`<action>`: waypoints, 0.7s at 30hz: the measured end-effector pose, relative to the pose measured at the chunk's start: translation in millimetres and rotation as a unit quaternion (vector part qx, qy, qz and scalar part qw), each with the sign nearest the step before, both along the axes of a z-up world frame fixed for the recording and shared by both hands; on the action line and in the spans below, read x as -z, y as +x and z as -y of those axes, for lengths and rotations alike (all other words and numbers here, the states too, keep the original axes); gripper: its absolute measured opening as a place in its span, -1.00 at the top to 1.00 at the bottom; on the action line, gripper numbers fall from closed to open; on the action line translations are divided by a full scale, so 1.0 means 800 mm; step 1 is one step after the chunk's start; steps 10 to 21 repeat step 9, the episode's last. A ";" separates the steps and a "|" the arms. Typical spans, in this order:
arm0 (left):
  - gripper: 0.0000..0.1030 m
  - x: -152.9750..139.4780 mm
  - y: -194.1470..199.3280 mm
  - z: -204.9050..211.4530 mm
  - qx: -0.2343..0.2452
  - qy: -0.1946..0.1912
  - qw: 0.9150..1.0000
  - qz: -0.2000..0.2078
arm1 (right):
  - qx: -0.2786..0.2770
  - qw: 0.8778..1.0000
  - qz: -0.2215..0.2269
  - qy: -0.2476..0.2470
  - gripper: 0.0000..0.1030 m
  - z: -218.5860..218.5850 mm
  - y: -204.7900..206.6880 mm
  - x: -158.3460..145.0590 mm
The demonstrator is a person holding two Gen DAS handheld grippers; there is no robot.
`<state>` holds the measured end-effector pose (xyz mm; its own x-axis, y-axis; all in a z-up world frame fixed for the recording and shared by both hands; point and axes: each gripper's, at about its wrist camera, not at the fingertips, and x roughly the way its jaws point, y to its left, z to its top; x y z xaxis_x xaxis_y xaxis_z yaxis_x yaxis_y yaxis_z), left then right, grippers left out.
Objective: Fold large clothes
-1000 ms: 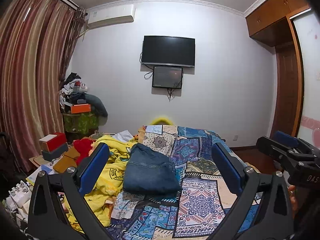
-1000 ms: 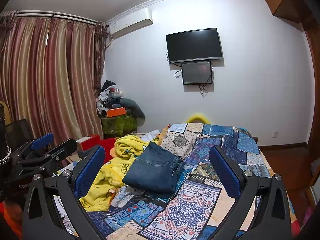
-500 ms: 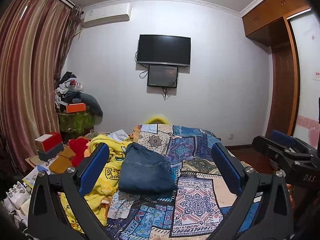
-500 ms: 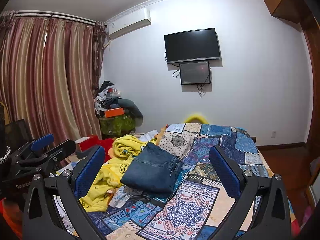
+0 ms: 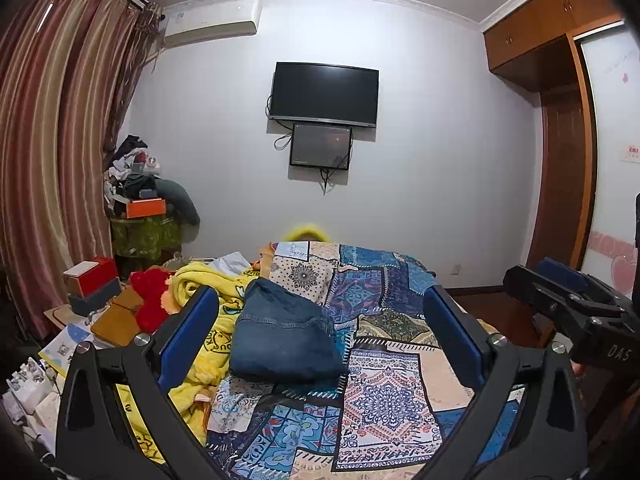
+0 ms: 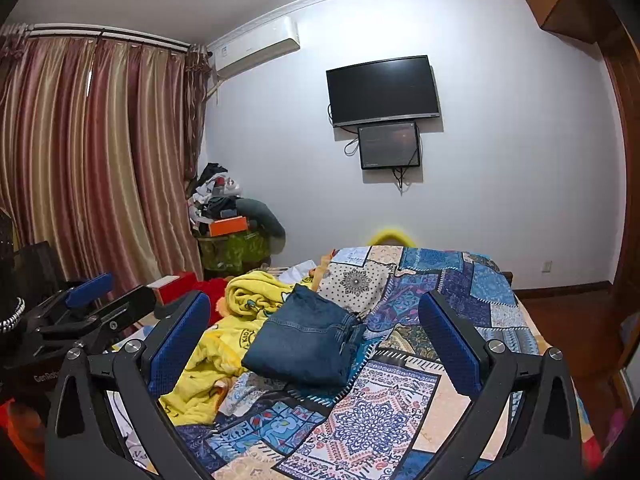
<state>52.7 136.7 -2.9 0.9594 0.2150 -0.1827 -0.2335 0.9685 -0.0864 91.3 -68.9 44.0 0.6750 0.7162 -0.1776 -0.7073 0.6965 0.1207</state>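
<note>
We are holding the left claw (image 5: pixel 320 336) and right claw (image 6: pixel 314 340) spread wide and empty above the bed (image 5: pixel 384 396); folded jeans (image 5: pixel 282 340) are lying ahead, between their fingers, beside a yellow blanket (image 5: pixel 208 292).

Wall television (image 5: pixel 324 94), striped curtains (image 6: pixel 92 152), air conditioner (image 5: pixel 212 20), orange box (image 5: pixel 145 208)

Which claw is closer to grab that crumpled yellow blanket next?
Probably the left claw. The crumpled yellow fleece blanket lies left of the folded blue denim jeans, beside its left finger. Both claws are open and empty.
</note>
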 end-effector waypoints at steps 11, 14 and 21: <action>-0.99 0.007 0.009 -0.004 0.006 -0.011 1.000 -0.009 | 0.000 1.000 -0.008 -0.004 -1.00 -0.004 0.005 0.004; -0.99 0.007 0.009 -0.004 0.006 -0.011 1.000 -0.009 | 0.000 1.000 -0.008 -0.004 -1.00 -0.004 0.005 0.004; -0.99 0.007 0.009 -0.004 0.006 -0.011 1.000 -0.009 | 0.000 1.000 -0.008 -0.004 -1.00 -0.004 0.005 0.004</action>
